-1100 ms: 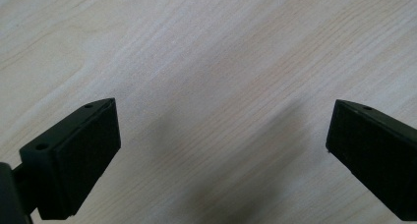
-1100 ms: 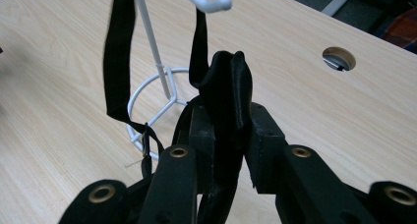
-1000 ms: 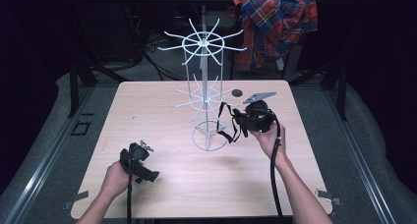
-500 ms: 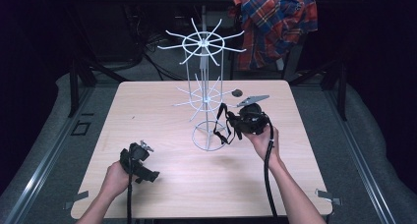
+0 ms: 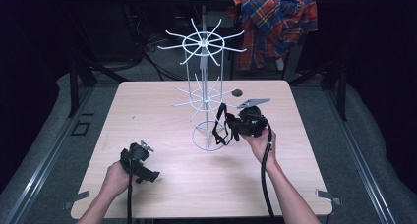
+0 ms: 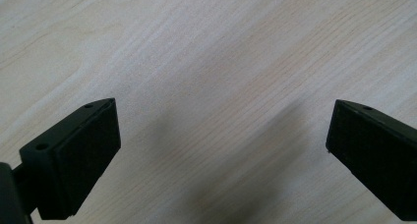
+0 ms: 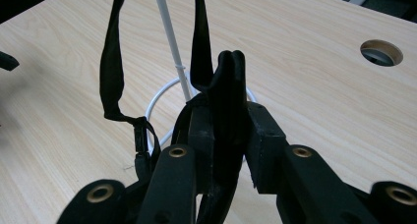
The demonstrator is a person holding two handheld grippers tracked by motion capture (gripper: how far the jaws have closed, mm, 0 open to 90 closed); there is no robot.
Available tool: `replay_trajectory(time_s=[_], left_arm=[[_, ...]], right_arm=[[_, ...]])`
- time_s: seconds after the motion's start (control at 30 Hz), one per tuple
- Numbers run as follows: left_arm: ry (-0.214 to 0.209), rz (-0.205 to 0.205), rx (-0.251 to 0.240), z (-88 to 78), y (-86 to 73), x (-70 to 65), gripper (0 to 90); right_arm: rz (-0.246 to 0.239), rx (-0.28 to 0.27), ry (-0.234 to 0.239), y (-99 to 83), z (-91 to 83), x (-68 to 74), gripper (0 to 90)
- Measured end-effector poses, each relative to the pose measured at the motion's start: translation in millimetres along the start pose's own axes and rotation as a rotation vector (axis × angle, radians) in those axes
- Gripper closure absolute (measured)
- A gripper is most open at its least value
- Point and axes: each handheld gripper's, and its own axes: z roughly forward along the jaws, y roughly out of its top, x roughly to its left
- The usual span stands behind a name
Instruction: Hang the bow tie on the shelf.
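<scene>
Beside the white wire rack point(image 5: 204, 98), the right claw point(image 7: 223, 116) clamps a black strap point(image 7: 114, 62); the left claw point(image 6: 221, 150) gapes wide.

Black strap point(image 5: 222, 123), thin webbing with a small buckle, doubled-over fold pinched in the right tongs point(image 7: 227, 103). Loose lengths run up from the fold and loop beside the white wire rack point(image 5: 205, 94); whether a length hangs on a lower hook is hard to tell. Rack stands upright mid-tabletop point(image 5: 147, 111), round base ring, central pole, two tiers of radiating hooks, all apparently bare.
</scene>
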Motion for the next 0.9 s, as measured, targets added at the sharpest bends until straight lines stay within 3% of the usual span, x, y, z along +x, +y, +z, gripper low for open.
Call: replay_trajectory(time_s=[0.9], left_arm=[[0.003,0.006,0.007,0.6,0.2,-1.7,0.1]], right_arm=[[0.034,-0.015,0.008,-6.5,0.8,-2.9,71.5]])
